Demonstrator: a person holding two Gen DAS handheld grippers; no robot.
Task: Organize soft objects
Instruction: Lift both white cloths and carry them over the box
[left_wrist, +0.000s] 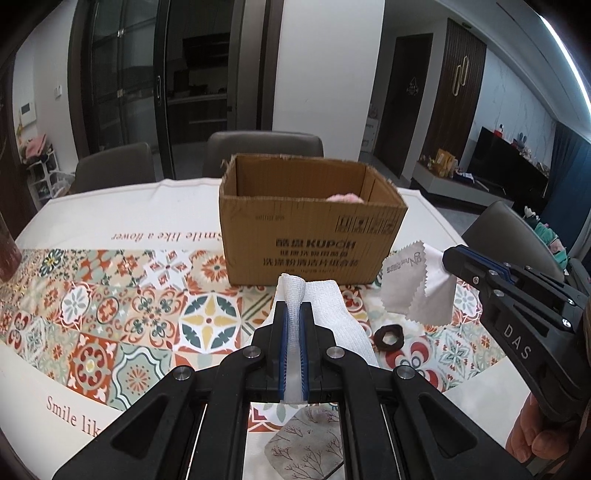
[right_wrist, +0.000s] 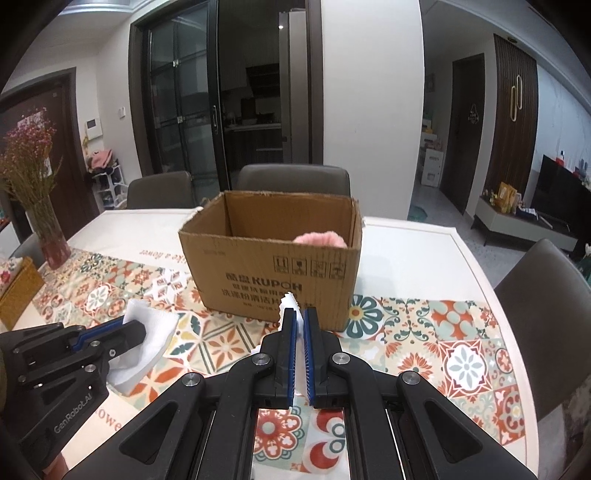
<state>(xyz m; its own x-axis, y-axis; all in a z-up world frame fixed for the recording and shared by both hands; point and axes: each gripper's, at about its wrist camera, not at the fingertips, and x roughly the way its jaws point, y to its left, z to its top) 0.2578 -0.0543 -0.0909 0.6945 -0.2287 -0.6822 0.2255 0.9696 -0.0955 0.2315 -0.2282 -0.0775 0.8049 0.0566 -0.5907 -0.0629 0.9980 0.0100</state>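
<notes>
The left gripper (left_wrist: 294, 306) is clamped on a white gauze cloth (left_wrist: 325, 306), which is lifted off the table and drapes to the right of the fingers. The right gripper (right_wrist: 300, 317) pinches a grey lens cloth (left_wrist: 417, 291) with zigzag edges, its jaws nearly together on the thin fabric. Both cloths hang in the air just short of the box (right_wrist: 273, 269), which stands at 12 o'clock from each gripper on the patterned tablecloth (right_wrist: 461, 343).

Both cloths look very light and limp. They will fold and swing rather than hold shape, so a pinch near an edge or corner, as now, seems enough. The gauze is loosely woven and may snag on the box's torn rim. The lens cloth is thin and smooth and could slip from a loose grip.

The left view shows the lens cloth spread out with its print, a dark hair tie (left_wrist: 388, 336) on the table at 2 o'clock from the left gripper, and a grey patterned cloth (left_wrist: 306, 446) beneath it. The right view hides those, showing only a sliver of lens cloth between the fingers. It shows more of the pink plush item (right_wrist: 321, 238) in the box's right rear corner, and a vase (right_wrist: 51, 236) at 10 o'clock.
</notes>
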